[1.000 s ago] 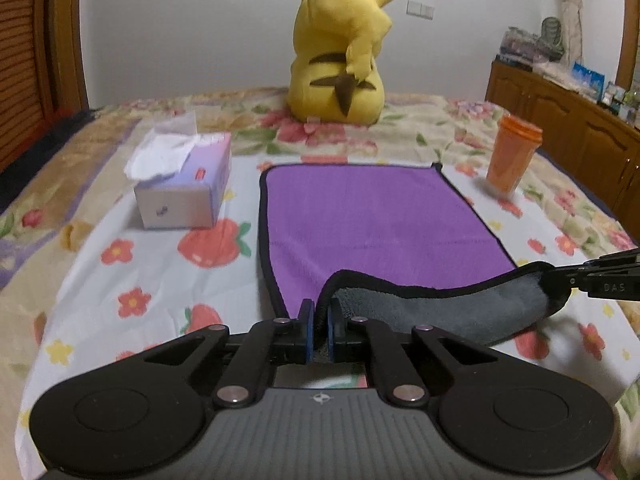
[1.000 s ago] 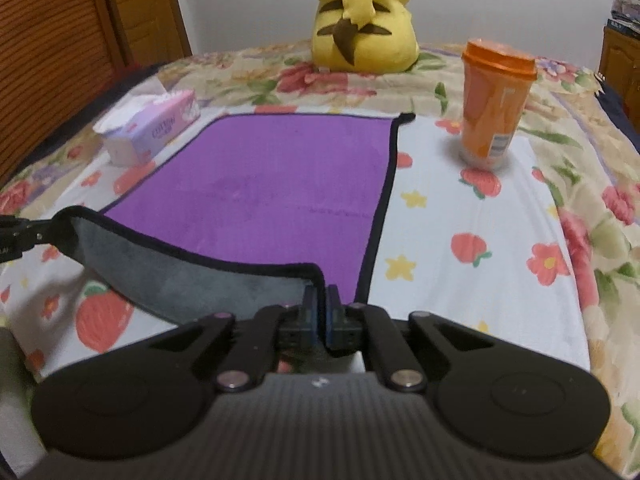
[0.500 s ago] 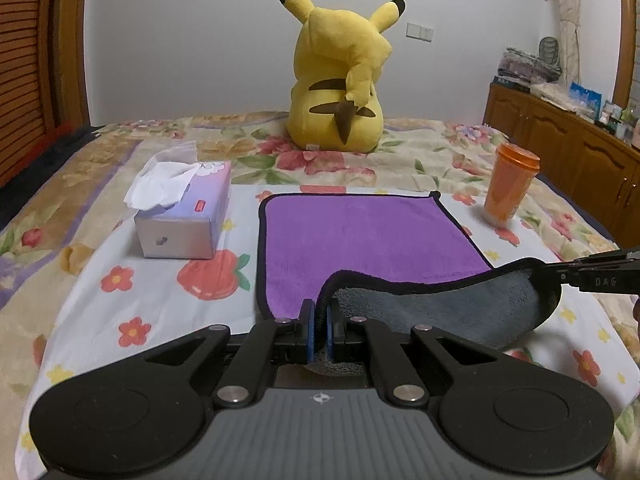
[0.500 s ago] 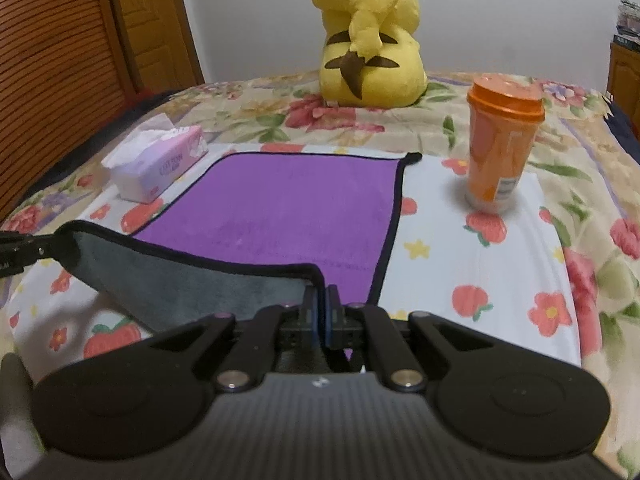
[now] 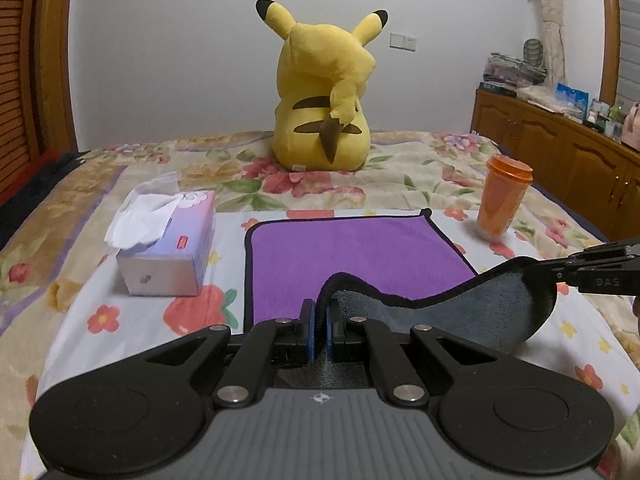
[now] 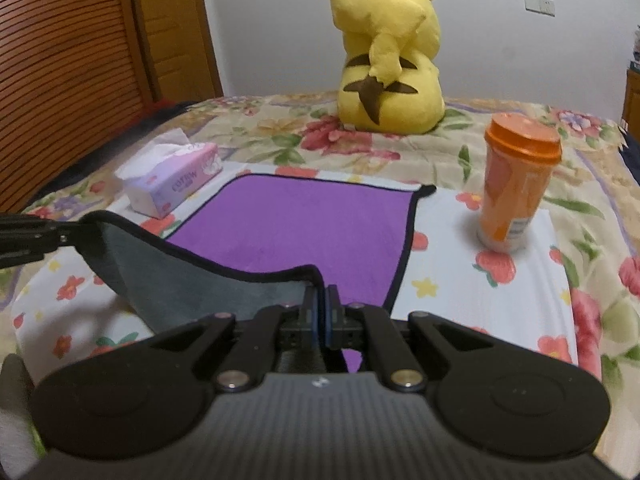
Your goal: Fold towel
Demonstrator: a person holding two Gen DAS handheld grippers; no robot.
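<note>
A purple towel (image 5: 352, 252) with a black hem and grey underside lies on the bed; its far part is flat. My left gripper (image 5: 319, 320) is shut on the towel's near left corner and holds it off the bed. My right gripper (image 6: 320, 304) is shut on the near right corner (image 6: 308, 272). The lifted near edge hangs between them, grey underside (image 5: 472, 312) showing. The right gripper shows at the right edge of the left wrist view (image 5: 592, 268); the left gripper shows at the left edge of the right wrist view (image 6: 32, 236).
A tissue box (image 5: 168, 248) stands left of the towel. An orange cup (image 5: 504, 200) stands right of it. A yellow plush toy (image 5: 324, 96) sits behind, near the wall. A wooden cabinet (image 5: 560, 160) runs along the right. The floral bedspread (image 5: 120, 320) surrounds the towel.
Both grippers have risen with the towel's near corners. The near edge is higher off the bed and less of the flat purple part shows.
</note>
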